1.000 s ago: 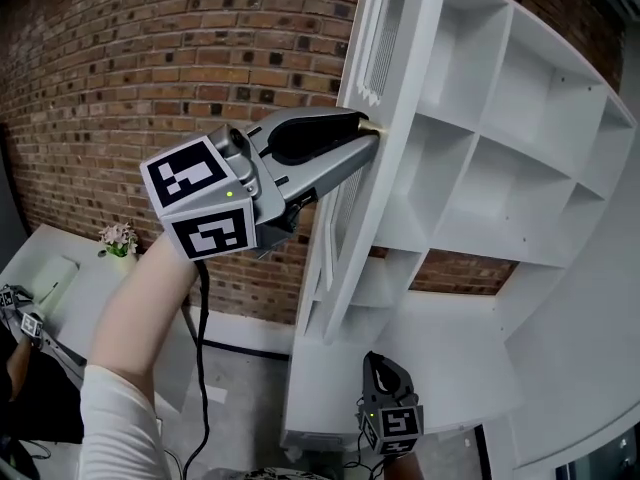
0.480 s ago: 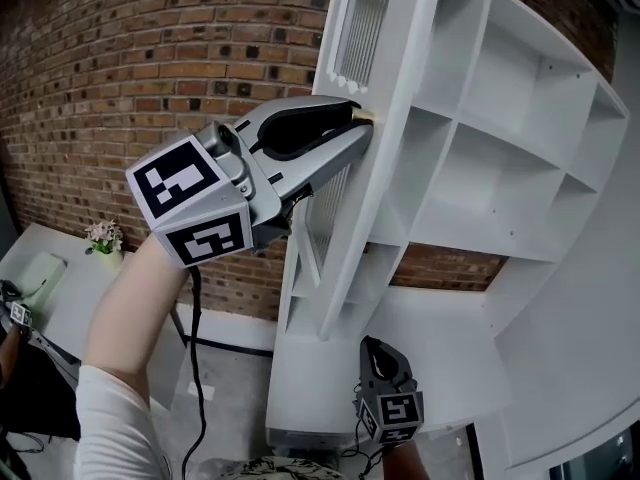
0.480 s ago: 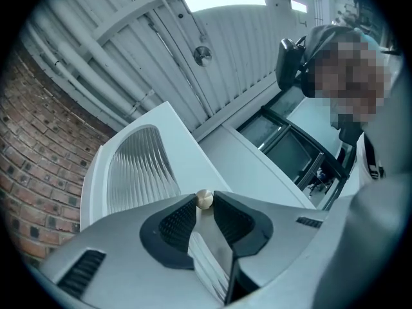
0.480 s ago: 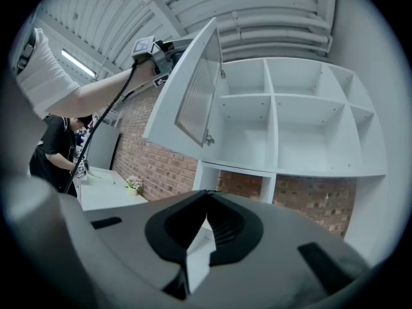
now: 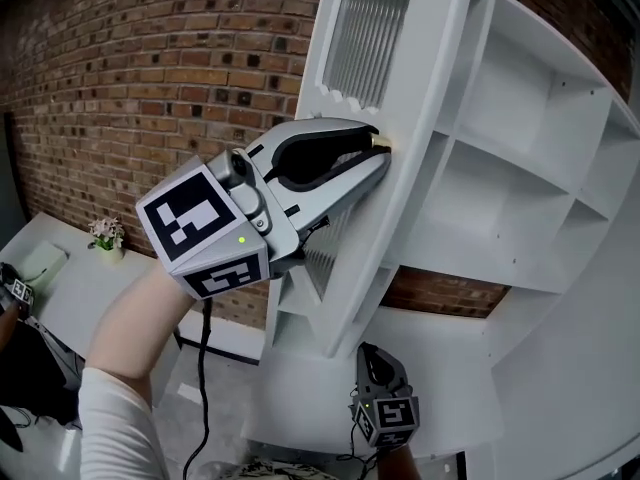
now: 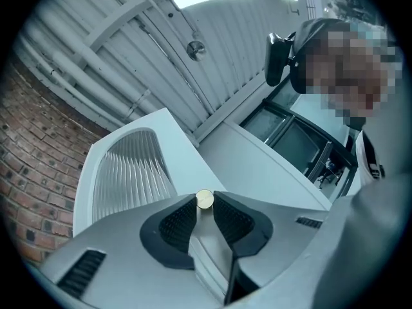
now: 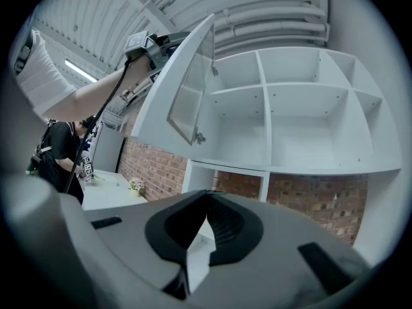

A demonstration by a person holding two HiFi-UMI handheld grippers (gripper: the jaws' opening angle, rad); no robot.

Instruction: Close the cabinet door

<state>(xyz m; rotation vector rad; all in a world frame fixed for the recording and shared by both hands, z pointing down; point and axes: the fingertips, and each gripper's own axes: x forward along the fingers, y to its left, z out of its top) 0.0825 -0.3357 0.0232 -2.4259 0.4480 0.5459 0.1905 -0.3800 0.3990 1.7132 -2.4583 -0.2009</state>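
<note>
Left gripper (image 5: 378,150) was clamped on the small brass knob (image 6: 205,199) at the edge of the cabinet door (image 5: 425,178). The door stood ajar, swung out left of the white shelf cabinet (image 5: 520,158). Right gripper (image 5: 376,360) hung low and near, jaws together, empty.

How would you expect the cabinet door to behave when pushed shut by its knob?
The cabinet door looks like a stiff framed panel, so it should swing rather than flex. Its ribbed glass insert suggests weight and fragility; slamming seems unwise. The small round knob in the left gripper could slip.
</note>
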